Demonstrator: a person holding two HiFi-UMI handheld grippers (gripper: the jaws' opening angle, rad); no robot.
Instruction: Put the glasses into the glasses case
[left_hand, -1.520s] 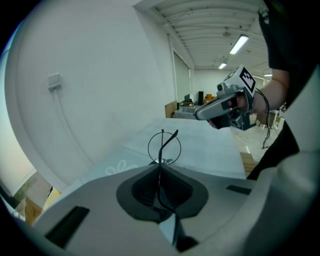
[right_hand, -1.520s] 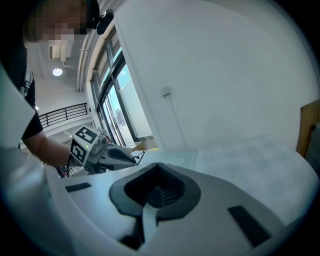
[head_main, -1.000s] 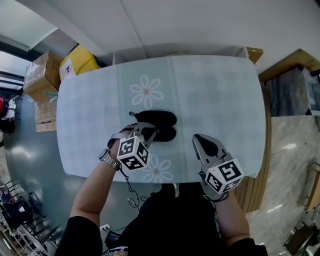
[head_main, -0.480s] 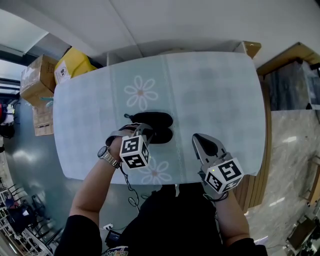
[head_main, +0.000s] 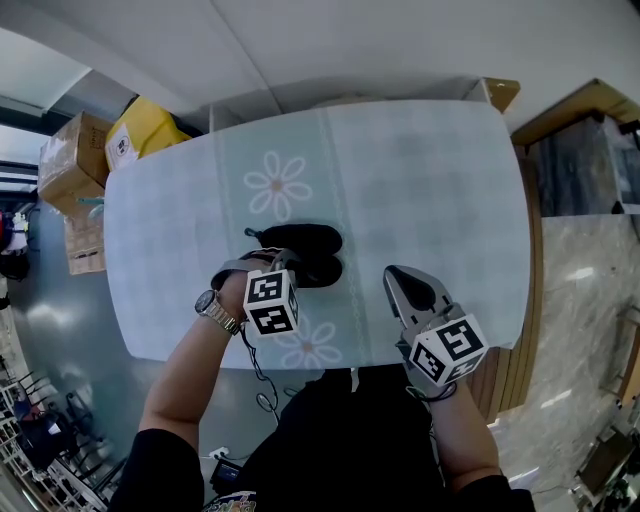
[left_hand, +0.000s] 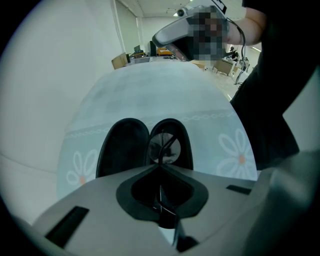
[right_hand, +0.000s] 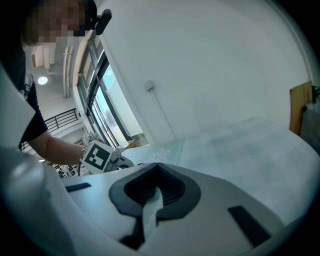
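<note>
Mid-placing, I'd say: left tongs are gripping the glasses by the frame, holding them at the open case on the worktop. Right tongs are sitting closed, empty. Next likely needs settling, then releasing.

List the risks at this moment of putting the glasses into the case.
1. The left gripper pinches the thin-framed glasses by a narrow part only, so they might twist or slip from the jaws.
2. Nothing holds the open black oval glasses case on the pale flowered tablecloth. The right gripper hangs apart from it, shut and empty, so the case may slide if pushed.
</note>
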